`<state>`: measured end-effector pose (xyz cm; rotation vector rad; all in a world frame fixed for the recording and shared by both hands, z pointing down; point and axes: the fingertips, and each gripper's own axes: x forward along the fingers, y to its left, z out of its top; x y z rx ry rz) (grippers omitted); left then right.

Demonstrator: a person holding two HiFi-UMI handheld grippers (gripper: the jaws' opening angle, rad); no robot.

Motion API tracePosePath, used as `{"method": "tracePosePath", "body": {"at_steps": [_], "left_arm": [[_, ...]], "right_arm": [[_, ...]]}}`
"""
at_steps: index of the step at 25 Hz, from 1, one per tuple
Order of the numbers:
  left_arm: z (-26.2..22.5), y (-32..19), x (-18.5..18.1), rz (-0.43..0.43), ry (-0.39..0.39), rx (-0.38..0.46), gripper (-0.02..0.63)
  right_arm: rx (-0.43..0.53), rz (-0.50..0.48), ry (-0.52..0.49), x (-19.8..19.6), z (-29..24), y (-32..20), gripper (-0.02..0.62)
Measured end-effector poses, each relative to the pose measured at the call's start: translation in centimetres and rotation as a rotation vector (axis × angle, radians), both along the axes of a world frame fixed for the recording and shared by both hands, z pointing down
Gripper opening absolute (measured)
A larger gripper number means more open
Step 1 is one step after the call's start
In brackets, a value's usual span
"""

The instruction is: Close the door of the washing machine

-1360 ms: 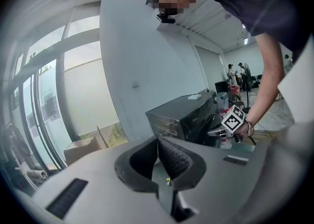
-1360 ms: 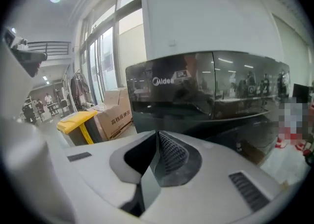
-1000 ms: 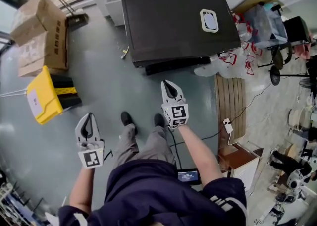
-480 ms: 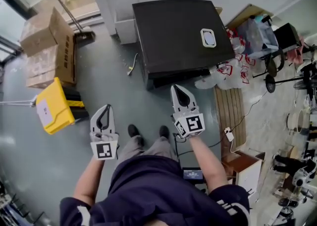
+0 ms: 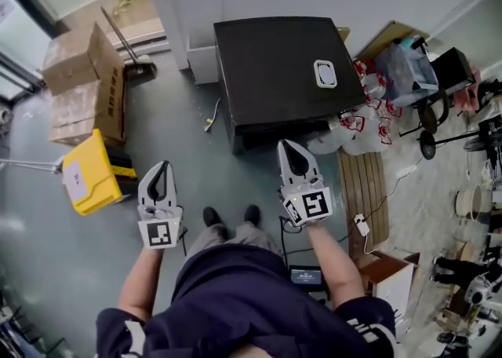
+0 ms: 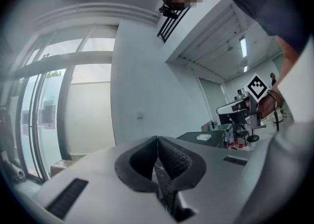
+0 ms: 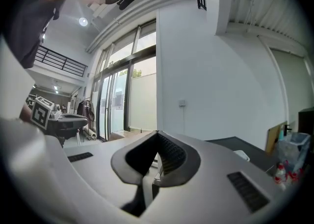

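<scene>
From above, the washing machine (image 5: 282, 70) is a black-topped box against the white wall, with a small white pad (image 5: 325, 74) lying on its top. Its front face (image 5: 282, 133) is a thin dark strip, and the door cannot be made out. My left gripper (image 5: 162, 166) hangs shut and empty over the floor, left of the machine's front. My right gripper (image 5: 289, 147) is shut and empty just in front of that face. In the left gripper view the pads (image 6: 169, 159) meet, and the machine's top (image 6: 196, 137) lies beyond. The right gripper view shows its pads (image 7: 169, 154) closed, pointing level at the wall.
Cardboard boxes (image 5: 86, 85) and a yellow bin (image 5: 88, 172) stand at the left, with a broom (image 5: 129, 50) by the wall. Red-and-white bags (image 5: 376, 117), a clear bin (image 5: 408, 62) and a wooden slat board (image 5: 365, 184) crowd the machine's right side. My shoes (image 5: 231, 215) are on the grey floor.
Both grippers have risen and still hang shut and empty. The head view has lifted, so the machine looks smaller and more of the wall shows.
</scene>
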<state>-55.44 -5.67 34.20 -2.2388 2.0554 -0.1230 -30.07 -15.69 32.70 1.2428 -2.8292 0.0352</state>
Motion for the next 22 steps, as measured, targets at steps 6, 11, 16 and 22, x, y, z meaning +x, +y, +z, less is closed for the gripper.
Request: {"method": "tracePosePath", "body": {"at_steps": [6,11,16,22], "left_arm": [[-2.8,0.4,0.2,-0.03,-0.013,0.038,0.025],[-4.1,1.1,-0.3,-0.054,-0.012,0.048,0.025],[-5.0,1.9,-0.8,-0.067,-0.009,0.057,0.025],[-5.7,2.3,-0.8,-0.062,-0.002,0.069,0.025]], "right_arm": [[0.012,-0.017,0.0,1.6,-2.9,0.1,0.02],[0.005,0.0,0.021,3.1,-3.7,0.3,0.02],[0.005,0.019,0.036,4.4,-4.4,0.8,0.02],[0.001,0.052,0.061,5.7,-4.6,1.2,0.02]]}}
